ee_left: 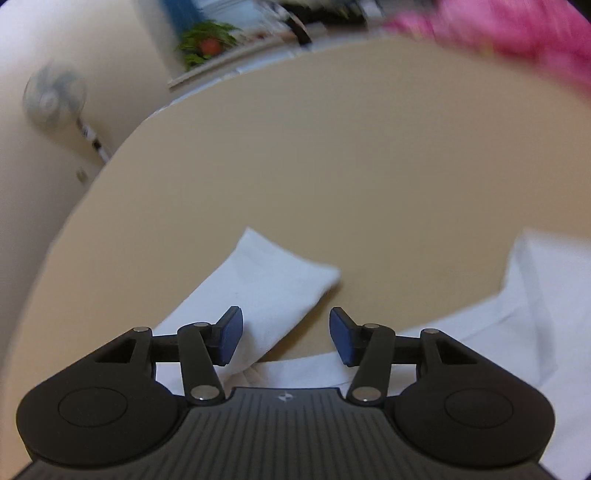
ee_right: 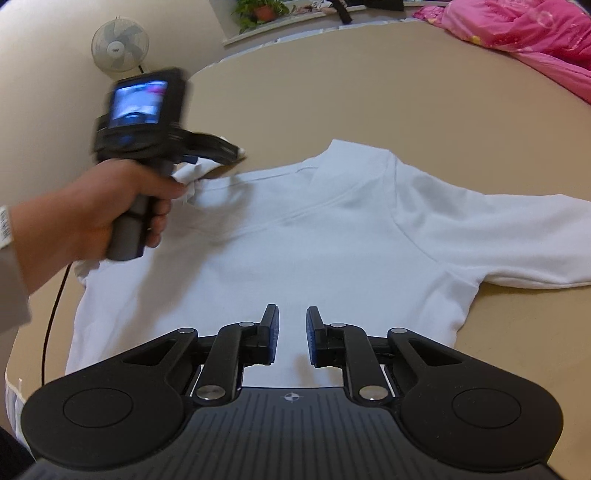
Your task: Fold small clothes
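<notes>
— Left wrist view first. Left gripper (ee_left: 286,334) spread wide, nothing between the blue pads (ee_left: 229,334). White shirt (ee_left: 498,332) flat on the tan table (ee_left: 295,166); left sleeve (ee_left: 266,288) directly ahead and a little left of the pads, passing under the left-hand pad, cuff end away from the camera. Long axis of that sleeve up and slightly right in this view, roughly along the fingers. Shirt body off to the right. Blurred pink cloth (ee_left: 517,37) at the far edge.

— Touching the sleeve?

— Cannot tell; just above or on it. Whole view smeared.

— Right wrist view, then.

— Right gripper (ee_right: 291,336) part open, a narrow gap between the pads (ee_right: 273,332), holding nothing, low over the lower middle of the shirt (ee_right: 314,240). Collar away from the camera, hem near, so long axis of the body straight ahead. Right sleeve (ee_right: 498,240) stretched out to the right across the table (ee_right: 332,92). Left hand (ee_right: 107,206) with its gripper (ee_right: 236,153) over the left shoulder and sleeve, fingers mostly hidden from here. Pink cloth (ee_right: 517,29) well apart at the far right.

— Nearer hand for each sleeve?

— Left for the left sleeve, already at it. Right sleeve well right of the right gripper; likely a reach sideways before any fold inward across the body.
</notes>
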`<state>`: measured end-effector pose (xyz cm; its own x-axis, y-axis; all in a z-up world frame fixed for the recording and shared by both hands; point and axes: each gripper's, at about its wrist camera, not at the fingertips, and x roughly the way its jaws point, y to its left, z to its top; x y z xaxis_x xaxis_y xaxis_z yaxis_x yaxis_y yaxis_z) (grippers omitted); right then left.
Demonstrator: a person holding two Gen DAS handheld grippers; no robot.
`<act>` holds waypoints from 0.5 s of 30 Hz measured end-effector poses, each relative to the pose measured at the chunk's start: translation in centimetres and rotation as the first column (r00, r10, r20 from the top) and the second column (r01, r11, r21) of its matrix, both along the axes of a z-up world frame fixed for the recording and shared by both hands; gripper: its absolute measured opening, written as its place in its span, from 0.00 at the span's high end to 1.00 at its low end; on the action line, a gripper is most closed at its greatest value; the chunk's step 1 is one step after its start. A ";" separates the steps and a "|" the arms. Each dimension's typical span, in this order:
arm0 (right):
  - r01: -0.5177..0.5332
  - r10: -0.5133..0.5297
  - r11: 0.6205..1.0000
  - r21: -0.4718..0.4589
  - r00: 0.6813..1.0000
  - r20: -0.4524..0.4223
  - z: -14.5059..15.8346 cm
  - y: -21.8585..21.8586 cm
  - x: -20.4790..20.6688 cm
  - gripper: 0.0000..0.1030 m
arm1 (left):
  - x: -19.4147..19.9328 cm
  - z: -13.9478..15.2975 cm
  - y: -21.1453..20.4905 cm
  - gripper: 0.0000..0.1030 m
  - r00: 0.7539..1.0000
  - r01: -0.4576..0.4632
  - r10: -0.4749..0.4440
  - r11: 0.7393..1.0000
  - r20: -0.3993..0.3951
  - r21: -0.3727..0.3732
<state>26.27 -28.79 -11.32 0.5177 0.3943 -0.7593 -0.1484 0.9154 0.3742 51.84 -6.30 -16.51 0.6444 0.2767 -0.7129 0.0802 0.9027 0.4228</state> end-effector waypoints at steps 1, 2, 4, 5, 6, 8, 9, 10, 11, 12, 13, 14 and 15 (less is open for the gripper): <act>-0.003 0.003 1.000 0.000 1.000 -0.003 -0.1 0.0 0.1 0.84 | 0.4 -0.9 -0.3 0.48 1.000 0.025 -0.025 0.998 -0.013 0.060; -0.007 0.007 1.000 -0.002 1.000 -0.005 -0.2 0.1 0.1 0.84 | 0.6 -1.5 -0.3 0.65 0.998 0.058 -0.057 0.993 -0.014 0.102; -0.021 0.021 1.000 -0.013 1.000 -0.018 -0.6 0.4 0.3 0.83 | 0.9 -1.8 0.4 0.94 0.995 0.099 -0.098 0.985 -0.015 0.144; -0.034 0.034 0.999 -0.020 0.999 -0.026 -0.9 0.6 0.3 0.83 | 0.9 -1.5 1.4 0.94 0.996 0.090 -0.090 0.986 -0.004 0.141; -0.047 0.046 0.998 -0.030 0.998 -0.034 -1.2 0.9 0.4 0.83 | 0.5 -0.5 2.7 0.94 0.996 0.071 -0.076 0.991 0.038 0.111; -0.074 0.071 0.996 -0.051 0.996 -0.053 -1.7 1.6 0.4 0.83 | -0.9 2.0 6.1 0.95 0.990 0.025 -0.031 0.999 0.138 0.040; -0.088 0.085 0.994 -0.058 0.995 -0.060 -1.9 2.0 0.4 0.83 | -2.0 3.4 8.1 0.95 0.983 -0.001 0.000 1.000 0.185 0.004; -0.102 0.098 0.993 -0.063 0.993 -0.062 -2.1 2.3 0.3 0.83 | -3.1 4.7 10.2 0.95 0.974 -0.027 0.034 0.999 0.223 -0.035; -0.112 0.107 0.991 -0.068 0.992 -0.063 -2.2 2.6 0.2 0.83 | -4.7 6.1 12.9 0.95 0.963 -0.060 0.080 0.995 0.259 -0.083; -0.120 0.115 0.990 -0.074 0.991 -0.065 -2.3 2.9 0.1 0.83 | -6.2 7.4 15.4 0.95 0.950 -0.094 0.127 0.988 0.285 -0.126; -0.125 0.120 0.989 -0.081 0.990 -0.068 -2.5 3.0 0.1 0.83 | -8.4 8.4 18.9 0.95 0.932 -0.137 0.186 0.975 0.310 -0.174; -0.128 0.122 0.988 -0.088 0.990 -0.071 -2.6 3.2 0.0 0.83 | -10.5 9.1 22.1 0.95 0.914 -0.175 0.240 0.960 0.327 -0.217; -0.129 0.122 0.987 -0.096 0.990 -0.075 -2.8 3.3 -0.1 0.83 | -12.6 9.7 25.0 0.95 0.895 -0.212 0.292 0.944 0.338 -0.254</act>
<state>26.18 -25.54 -14.08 0.4142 0.3729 -0.8303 -0.2418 0.9245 0.2945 39.28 18.65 -6.80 0.7982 0.3381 -0.4986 -0.2855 0.9411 0.1812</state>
